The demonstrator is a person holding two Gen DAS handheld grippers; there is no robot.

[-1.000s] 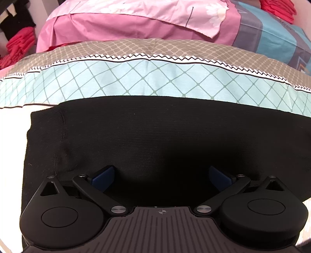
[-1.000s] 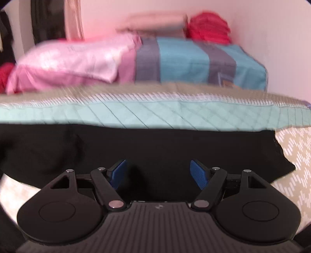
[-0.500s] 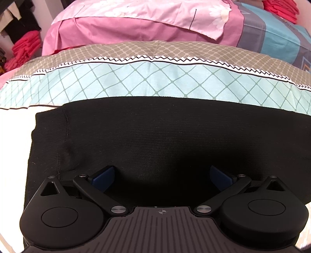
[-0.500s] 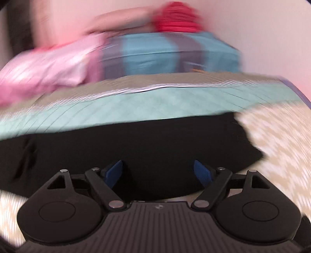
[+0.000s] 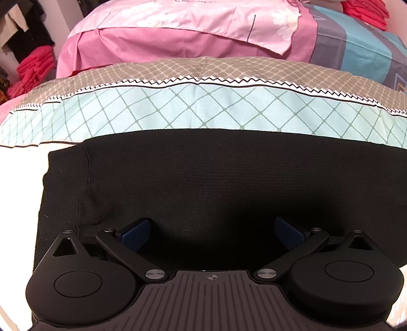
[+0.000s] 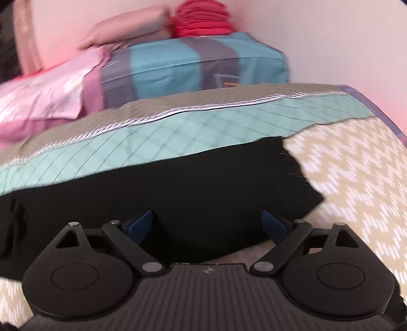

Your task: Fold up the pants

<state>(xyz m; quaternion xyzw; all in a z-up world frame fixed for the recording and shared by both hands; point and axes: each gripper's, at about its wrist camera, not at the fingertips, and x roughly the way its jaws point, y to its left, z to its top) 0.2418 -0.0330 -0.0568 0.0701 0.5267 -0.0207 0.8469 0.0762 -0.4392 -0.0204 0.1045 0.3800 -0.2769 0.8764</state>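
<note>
Black knit pants lie flat across the patterned bed, running left to right. In the left wrist view their left end with a stitched band sits at the left. My left gripper is open, low over the pants near that end, holding nothing. In the right wrist view the pants end in a frayed edge at the right. My right gripper is open over that right end, its right blue finger close to the cloth's lower corner.
The bed cover has a teal diamond band and a beige zigzag area. Pink bedding and a teal-grey folded quilt lie behind. Red folded clothes sit by the wall; more at far left.
The right gripper has swung rightward to the frayed right end of the pants. The left gripper has shifted slightly right along the left end. Both stayed open.
</note>
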